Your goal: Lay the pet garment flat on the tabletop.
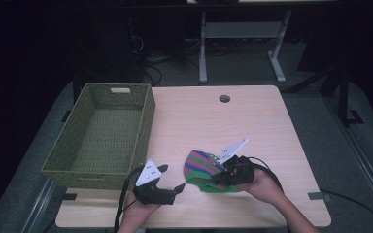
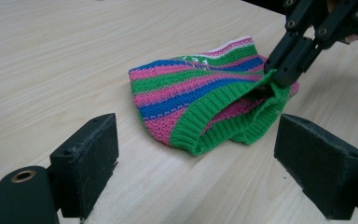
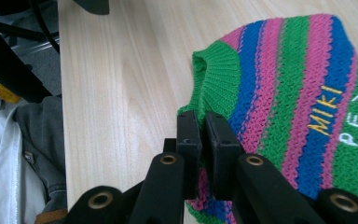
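- Left gripper [image 1: 171, 178] — jaws spread wide, nothing between them, near the table's [image 1: 252, 116] front edge.
- Right gripper [image 1: 218, 177] — jaws clamped on the green rim of the striped knit hat [image 1: 200, 167], which lies just beyond the left gripper.
- Woven basket [image 1: 143, 121] at the far left.

Left fingers [image 2: 84, 168] apart; right fingers [image 3: 189, 140] clamped

hat [image 3: 279, 93] cut off at right edge
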### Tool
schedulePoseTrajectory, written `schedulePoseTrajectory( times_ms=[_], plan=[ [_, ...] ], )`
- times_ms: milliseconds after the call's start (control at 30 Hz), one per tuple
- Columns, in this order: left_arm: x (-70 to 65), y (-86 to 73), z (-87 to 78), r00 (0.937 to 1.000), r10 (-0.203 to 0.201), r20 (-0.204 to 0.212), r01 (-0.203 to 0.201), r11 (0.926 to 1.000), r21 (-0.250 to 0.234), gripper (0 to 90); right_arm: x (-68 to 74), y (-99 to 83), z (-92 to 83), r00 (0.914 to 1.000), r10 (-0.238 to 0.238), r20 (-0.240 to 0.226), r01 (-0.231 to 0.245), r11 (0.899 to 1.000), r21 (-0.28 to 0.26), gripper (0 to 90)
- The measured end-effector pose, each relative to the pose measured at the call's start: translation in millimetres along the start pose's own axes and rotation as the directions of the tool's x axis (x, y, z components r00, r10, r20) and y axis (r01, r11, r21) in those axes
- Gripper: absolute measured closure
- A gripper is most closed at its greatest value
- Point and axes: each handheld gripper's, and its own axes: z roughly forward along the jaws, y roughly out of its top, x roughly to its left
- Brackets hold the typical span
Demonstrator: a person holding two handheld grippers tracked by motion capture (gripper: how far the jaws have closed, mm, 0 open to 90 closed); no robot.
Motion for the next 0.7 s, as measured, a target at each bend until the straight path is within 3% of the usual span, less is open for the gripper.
schedulePoseTrajectory(
  times_ms=[300,433,700],
  plan=[
    [0.2,0.8,-0.3,0.9999,-0.010,0.008,0.010,0.9999,-0.005,14.6,2.5,6.3,-14.8,1.0000,-0.006,-0.004,0.006,1.000,-0.023,84.6],
    [0.2,0.9,0.5,0.9991,0.000,0.042,0.000,1.0000,-0.003,20.2,2.2,7.0,-22.9,0.9999,-0.015,0.006,0.015,0.999,-0.031,84.8],
    [-1.6,1.3,1.7,0.9983,0.014,0.056,-0.014,0.9999,0.004,21.9,1.0,9.1,-38.4,0.9998,-0.006,0.017,0.007,0.998,-0.065,85.0]
  ],
)
